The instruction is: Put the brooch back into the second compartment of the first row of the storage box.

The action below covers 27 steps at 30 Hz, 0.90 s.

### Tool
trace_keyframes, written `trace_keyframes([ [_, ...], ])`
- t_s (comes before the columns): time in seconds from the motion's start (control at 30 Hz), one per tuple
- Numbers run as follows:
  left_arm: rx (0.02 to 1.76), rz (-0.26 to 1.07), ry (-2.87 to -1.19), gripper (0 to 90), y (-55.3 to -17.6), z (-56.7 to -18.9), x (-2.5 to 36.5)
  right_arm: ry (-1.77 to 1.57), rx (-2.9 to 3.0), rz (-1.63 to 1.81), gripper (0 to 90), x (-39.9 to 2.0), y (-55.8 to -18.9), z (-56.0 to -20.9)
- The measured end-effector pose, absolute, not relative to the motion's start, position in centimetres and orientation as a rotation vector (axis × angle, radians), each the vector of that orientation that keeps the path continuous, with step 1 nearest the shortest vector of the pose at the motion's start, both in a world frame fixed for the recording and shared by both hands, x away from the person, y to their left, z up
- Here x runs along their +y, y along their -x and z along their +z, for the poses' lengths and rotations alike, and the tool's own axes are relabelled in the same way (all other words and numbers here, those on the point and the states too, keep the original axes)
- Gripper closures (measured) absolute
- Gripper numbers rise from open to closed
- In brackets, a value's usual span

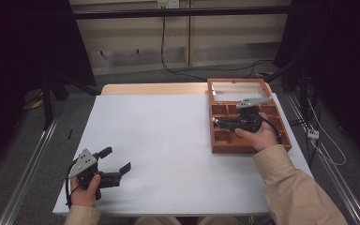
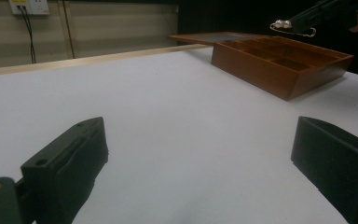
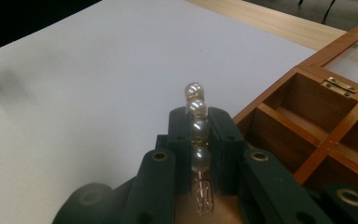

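A string of pearls point(image 3: 193, 89) on a thin gold chain is pinched between the black jaws of my right gripper point(image 3: 198, 120). That gripper point(image 1: 216, 123) hovers at the left edge of a brown wooden box point(image 1: 214, 142) with several compartments, at the table's right. In the left gripper view the pearls point(image 2: 282, 24) hang above the box point(image 2: 261, 70). My left gripper point(image 1: 118, 158) rests at the near left of the white table point(image 1: 168, 136). Its jaws stand wide apart with nothing between them point(image 2: 200, 154).
The box's lid point(image 1: 236, 89) lies open toward the far side, hinged with brass point(image 3: 338, 87). A bare wooden strip point(image 1: 150, 89) runs along the table's far edge. Metal rails point(image 1: 33, 154) flank the table, and a cable point(image 1: 166, 47) hangs down the back wall.
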<state>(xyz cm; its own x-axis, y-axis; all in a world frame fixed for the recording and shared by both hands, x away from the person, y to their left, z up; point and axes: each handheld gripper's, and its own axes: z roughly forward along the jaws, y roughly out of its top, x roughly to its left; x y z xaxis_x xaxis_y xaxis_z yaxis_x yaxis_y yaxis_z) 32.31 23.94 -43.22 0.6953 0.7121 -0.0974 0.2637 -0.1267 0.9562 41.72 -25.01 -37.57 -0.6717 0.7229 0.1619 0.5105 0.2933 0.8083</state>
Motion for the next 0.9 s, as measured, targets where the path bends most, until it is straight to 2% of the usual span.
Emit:
trace_keyframes([
  [0.9, 0.791, 0.462, -1.701, 3.5, -32.3, -43.2, 24.1, -1.207, 2.261, 1.287, 80.6, -27.5, -43.6, -38.2],
])
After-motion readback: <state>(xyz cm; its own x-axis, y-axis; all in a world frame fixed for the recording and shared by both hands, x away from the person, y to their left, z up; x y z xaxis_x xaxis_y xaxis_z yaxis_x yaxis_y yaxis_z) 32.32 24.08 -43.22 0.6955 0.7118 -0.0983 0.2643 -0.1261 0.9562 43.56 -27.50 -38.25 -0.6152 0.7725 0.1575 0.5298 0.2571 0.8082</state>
